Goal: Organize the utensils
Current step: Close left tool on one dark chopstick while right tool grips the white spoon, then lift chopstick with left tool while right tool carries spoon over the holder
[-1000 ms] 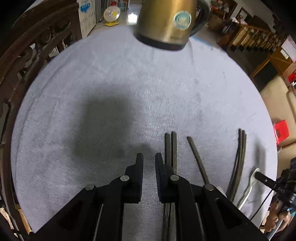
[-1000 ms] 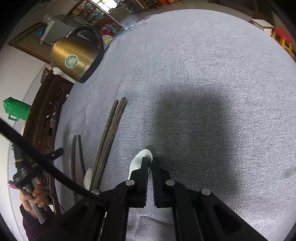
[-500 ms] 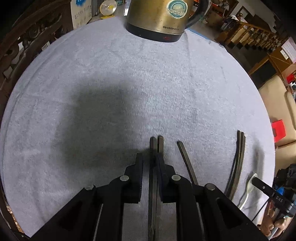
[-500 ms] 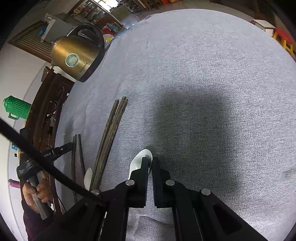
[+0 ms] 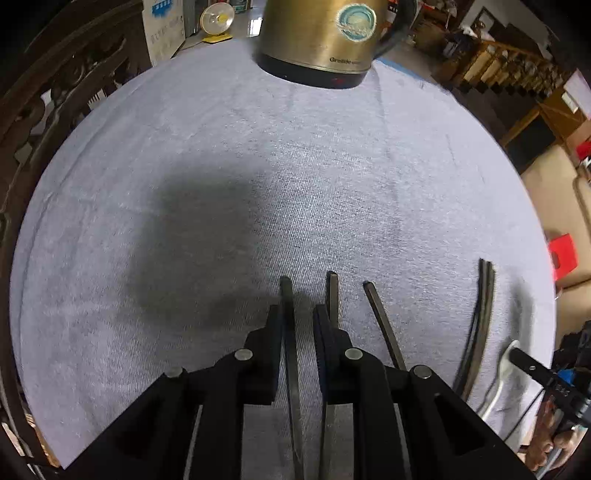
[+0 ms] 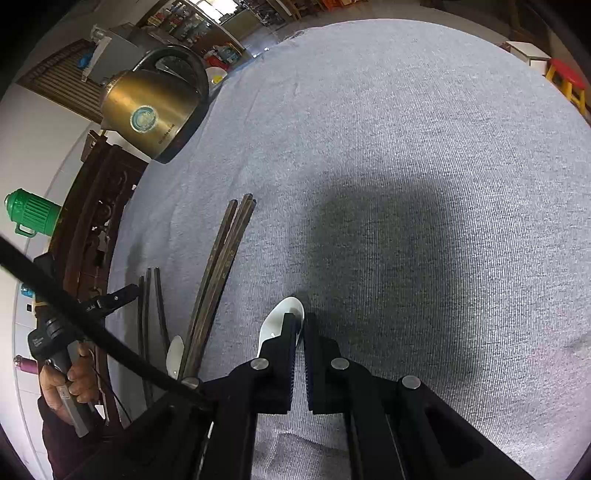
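Note:
My left gripper (image 5: 298, 317) points down at the grey cloth (image 5: 258, 184), its jaws a little apart. One dark chopstick (image 5: 290, 350) lies between them, close to the left finger, with a gap to the right pad. A second chopstick (image 5: 332, 291) shows past the right finger and a third (image 5: 380, 321) lies just right of it. Further right are a pair of chopsticks (image 5: 484, 314) and a white spoon (image 5: 504, 373). My right gripper (image 6: 301, 321) is shut, its tip against the bowl of that white spoon (image 6: 277, 321); nothing shows between its pads.
A brass kettle (image 5: 321, 33) stands at the far edge of the cloth. A carved wooden chair back (image 5: 55, 92) curves along the left side. A second white spoon (image 6: 175, 354) lies by the chopstick bundle (image 6: 225, 266). A green flask (image 6: 33, 214) stands off the table.
My left gripper shifted left over the chopstick pair and towards the kettle; the pair came between its jaws, then spread, leaving one between them. The right gripper has not moved.

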A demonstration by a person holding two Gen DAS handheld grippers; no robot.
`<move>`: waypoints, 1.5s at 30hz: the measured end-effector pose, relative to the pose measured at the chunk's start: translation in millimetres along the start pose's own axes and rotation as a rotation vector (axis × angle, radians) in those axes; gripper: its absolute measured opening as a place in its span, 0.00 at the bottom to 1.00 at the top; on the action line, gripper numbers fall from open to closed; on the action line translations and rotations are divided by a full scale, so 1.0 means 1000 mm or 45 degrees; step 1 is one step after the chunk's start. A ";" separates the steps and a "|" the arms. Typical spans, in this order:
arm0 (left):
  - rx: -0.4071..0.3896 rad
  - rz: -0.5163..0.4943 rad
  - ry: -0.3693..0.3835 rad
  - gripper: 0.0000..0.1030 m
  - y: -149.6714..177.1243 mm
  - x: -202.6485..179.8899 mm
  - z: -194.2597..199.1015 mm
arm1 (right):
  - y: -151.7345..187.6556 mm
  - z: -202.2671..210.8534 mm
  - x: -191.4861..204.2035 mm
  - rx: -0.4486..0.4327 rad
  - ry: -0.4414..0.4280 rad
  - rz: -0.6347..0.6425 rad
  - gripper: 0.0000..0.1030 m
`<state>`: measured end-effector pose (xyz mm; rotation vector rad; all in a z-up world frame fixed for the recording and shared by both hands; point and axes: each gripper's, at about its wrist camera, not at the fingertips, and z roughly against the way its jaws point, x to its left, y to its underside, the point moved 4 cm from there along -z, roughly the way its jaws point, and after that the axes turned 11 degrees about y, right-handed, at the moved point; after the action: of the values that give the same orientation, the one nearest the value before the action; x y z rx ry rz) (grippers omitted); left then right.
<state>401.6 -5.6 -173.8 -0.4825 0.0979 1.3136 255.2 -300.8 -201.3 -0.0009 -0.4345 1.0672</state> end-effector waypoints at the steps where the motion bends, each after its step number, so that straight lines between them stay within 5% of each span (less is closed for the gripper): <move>1: 0.016 0.009 -0.007 0.16 -0.001 -0.001 -0.003 | 0.000 0.000 0.000 0.002 0.001 0.000 0.04; 6: -0.011 -0.003 -0.001 0.17 -0.002 0.003 -0.004 | -0.001 0.001 0.006 0.012 0.039 0.006 0.05; 9: -0.025 0.017 0.004 0.06 0.004 0.007 -0.009 | 0.000 0.002 0.014 0.001 0.071 0.039 0.05; 16: -0.203 -0.040 0.059 0.06 0.025 0.001 0.044 | 0.002 0.021 0.017 -0.110 0.048 0.024 0.03; 34: -0.822 -0.306 0.378 0.05 0.129 -0.106 0.276 | 0.082 0.203 0.062 -0.836 0.068 0.200 0.03; 40: -0.950 -0.382 0.440 0.05 0.163 -0.136 0.334 | 0.127 0.249 0.080 -1.040 0.058 0.273 0.03; 45: -1.004 -0.444 0.483 0.05 0.192 -0.158 0.361 | 0.167 0.253 0.105 -1.124 0.164 0.436 0.03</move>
<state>106.8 26.2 148.6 -1.3548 -0.1946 0.8646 69.6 -182.2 32.1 -0.9492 -0.7758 1.1227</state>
